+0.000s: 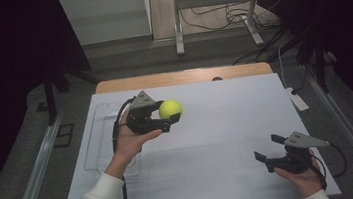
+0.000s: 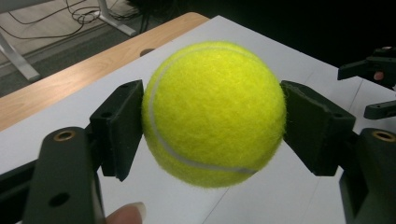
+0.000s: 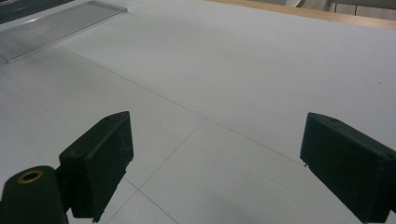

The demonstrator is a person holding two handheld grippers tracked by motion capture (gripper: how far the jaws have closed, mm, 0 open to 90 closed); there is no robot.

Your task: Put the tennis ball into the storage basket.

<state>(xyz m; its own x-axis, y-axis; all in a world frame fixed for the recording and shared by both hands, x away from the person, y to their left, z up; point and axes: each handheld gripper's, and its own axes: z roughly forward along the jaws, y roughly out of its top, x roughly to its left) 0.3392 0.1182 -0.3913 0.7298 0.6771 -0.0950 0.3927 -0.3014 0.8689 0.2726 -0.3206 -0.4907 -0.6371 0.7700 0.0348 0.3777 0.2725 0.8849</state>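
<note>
A yellow-green tennis ball point(image 1: 170, 109) hangs above the white table sheet point(image 1: 227, 124), left of centre. My left gripper point(image 1: 169, 118) is shut on it. In the left gripper view the tennis ball point(image 2: 214, 113) sits squeezed between both black pads point(image 2: 120, 126), a fingertip showing at the bottom edge. My right gripper point(image 1: 270, 150) is held low over the near right of the sheet, open, jaws pointing left. In the right gripper view its fingers point(image 3: 100, 161) stand wide apart around bare white sheet point(image 3: 224, 93).
A clear plastic tray point(image 1: 99, 138) lies on the sheet's left side, partly under my left forearm; the tray point(image 3: 56, 25) also appears far off. Beyond the wooden table edge point(image 1: 182, 77) are a metal frame's legs point(image 1: 215, 14) and floor cables.
</note>
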